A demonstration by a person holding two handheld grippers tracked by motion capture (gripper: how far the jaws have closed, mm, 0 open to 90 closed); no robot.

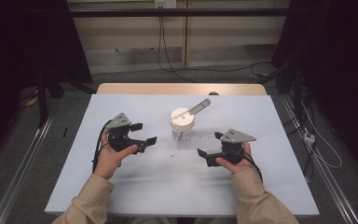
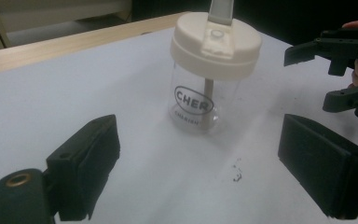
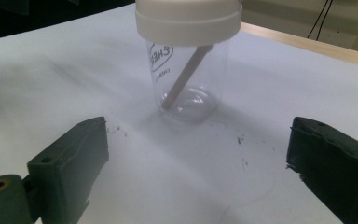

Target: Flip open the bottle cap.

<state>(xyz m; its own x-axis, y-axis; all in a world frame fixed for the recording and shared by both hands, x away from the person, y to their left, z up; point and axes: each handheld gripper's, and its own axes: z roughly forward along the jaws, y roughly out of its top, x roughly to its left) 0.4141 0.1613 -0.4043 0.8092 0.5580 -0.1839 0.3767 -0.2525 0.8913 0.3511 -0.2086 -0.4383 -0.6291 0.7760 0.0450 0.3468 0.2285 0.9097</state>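
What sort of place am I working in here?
Likely a lab or recording booth, not a home: a table under a plain white sheet, dark curtains on both sides, loose cables on the floor, and a lone clear cup between both open grippers.

I see beige sleeves (image 1: 256,198); black left gripper (image 1: 144,133) and right gripper (image 1: 209,144), grey triangular plates, black cables trailing.

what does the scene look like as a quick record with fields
surface: white table cover
main item: clear jar with a cream lid, standing upright at mid-table
inside jar: a thin stick leaning at a slant
lid flap: flipped open
left gripper: jaws open, beside the jar, apart from it
right gripper: jaws open, beside the jar, apart from it
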